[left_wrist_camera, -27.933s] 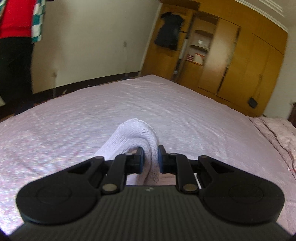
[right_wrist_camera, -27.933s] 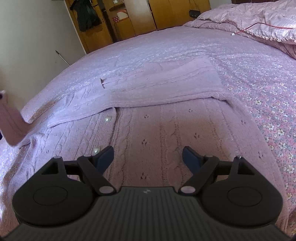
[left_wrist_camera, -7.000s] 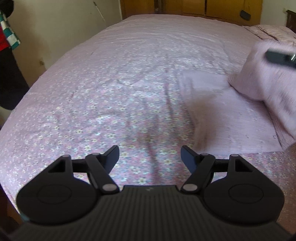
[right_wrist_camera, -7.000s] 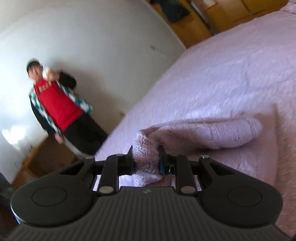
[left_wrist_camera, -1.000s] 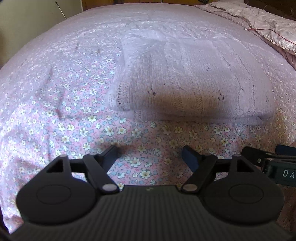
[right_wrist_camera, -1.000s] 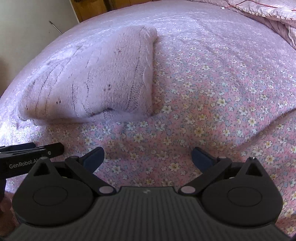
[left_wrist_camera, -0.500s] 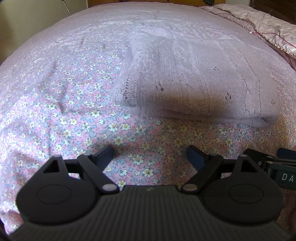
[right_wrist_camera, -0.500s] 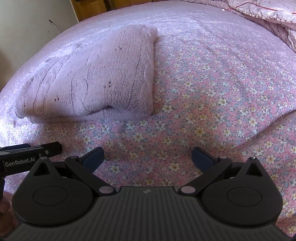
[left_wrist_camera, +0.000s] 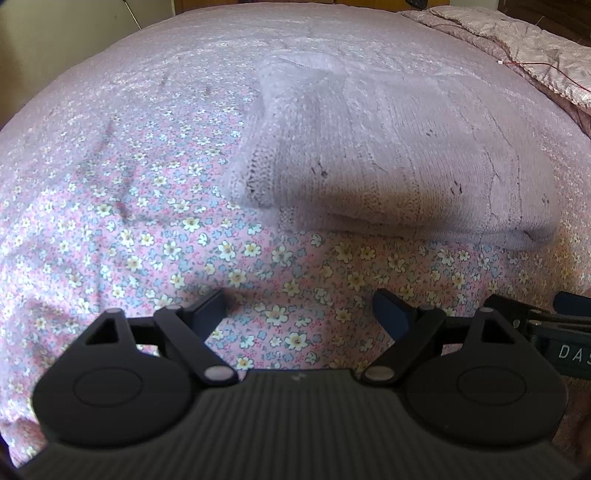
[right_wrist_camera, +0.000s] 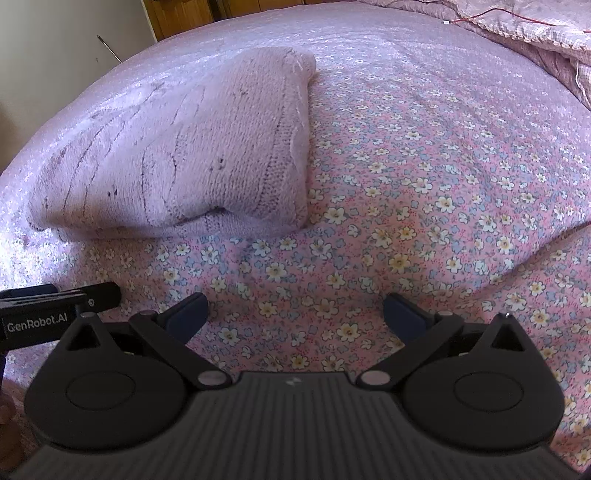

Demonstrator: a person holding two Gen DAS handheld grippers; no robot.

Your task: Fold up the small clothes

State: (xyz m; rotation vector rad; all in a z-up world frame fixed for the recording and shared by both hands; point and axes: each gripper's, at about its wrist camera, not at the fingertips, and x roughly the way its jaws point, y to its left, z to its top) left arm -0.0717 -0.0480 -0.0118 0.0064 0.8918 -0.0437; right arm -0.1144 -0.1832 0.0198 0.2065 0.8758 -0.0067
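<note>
A pale lilac knitted cardigan lies folded into a thick rectangle on the flowered bedsheet. In the right wrist view the same cardigan sits up and to the left. My left gripper hovers over bare sheet just short of the cardigan's near edge, jaws wide apart and empty. My right gripper hangs over the sheet to the right of the fold, open too, nothing between its fingers. Each gripper's side shows at the edge of the other's view.
A rumpled pink quilt with a red cord lies at the far right of the bed. A pale wall and wooden wardrobe stand beyond the far edge. Flowered sheet spreads right of the cardigan.
The left gripper's jaws have spread a little wider. Both hands have stayed where they were and the cardigan has not moved.
</note>
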